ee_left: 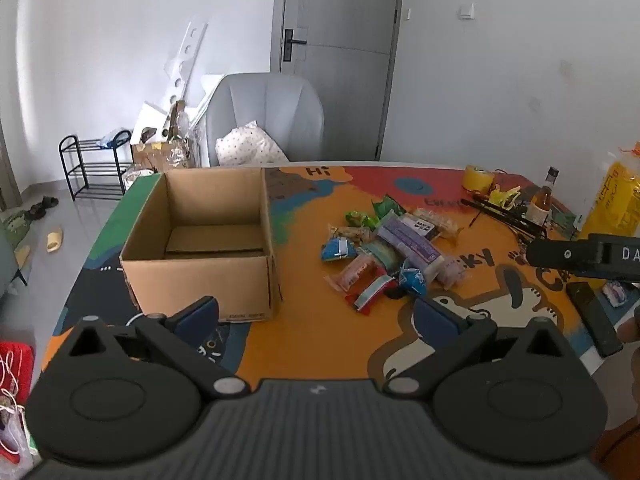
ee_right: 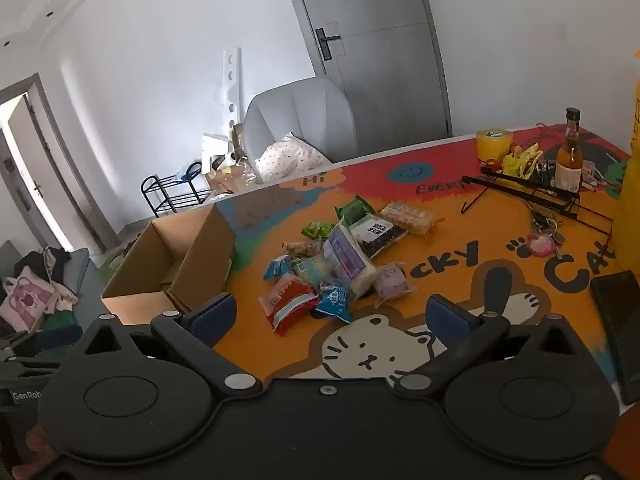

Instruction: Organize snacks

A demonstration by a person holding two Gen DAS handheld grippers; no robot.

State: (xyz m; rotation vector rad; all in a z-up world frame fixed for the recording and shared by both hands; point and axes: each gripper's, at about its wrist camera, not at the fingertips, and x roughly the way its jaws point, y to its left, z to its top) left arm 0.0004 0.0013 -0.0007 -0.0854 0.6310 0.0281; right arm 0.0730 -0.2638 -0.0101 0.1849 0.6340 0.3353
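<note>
Left gripper (ee_left: pixel 316 312): I am holding it over the near edge of the tabletop (ee_left: pixel 320 340), its fingers (ee_left: pixel 198 314) spread wide apart with nothing between them.
Right gripper (ee_right: pixel 332 316): I am keeping it tipped down at the snack pile (ee_right: pixel 340 260), its fingers (ee_right: pixel 212 316) standing wide apart and gripping nothing.
Cardboard box (ee_left: pixel 200 240): I am seeing one, open-topped, with nothing in it but its bottom flaps, sitting left of the snack pile and well apart from it.
Snack pile position: it is lying loose on the orange part of the cat-print mat, between the box and the wire rack (ee_right: pixel 532 196).
Count: I am counting roughly a dozen packets, though overlaps are hiding some; two blue ones, two green ones, one red-and-white packet (ee_right: pixel 294 306).
Long purple pack (ee_right: pixel 346 256): it is the longest piece, its long axis running from the far left of the pile toward the near right in the left view.
Only in the left view: the box floor and, at the right edge, the other gripper's black body.
Only in the right view: an open doorway at far left and a pink tote bag (ee_right: pixel 26 300).
Beyond the pile: one brown bottle (ee_right: pixel 570 156) and one yellow tape roll (ee_right: pixel 494 144) are standing right of the snacks.
</note>
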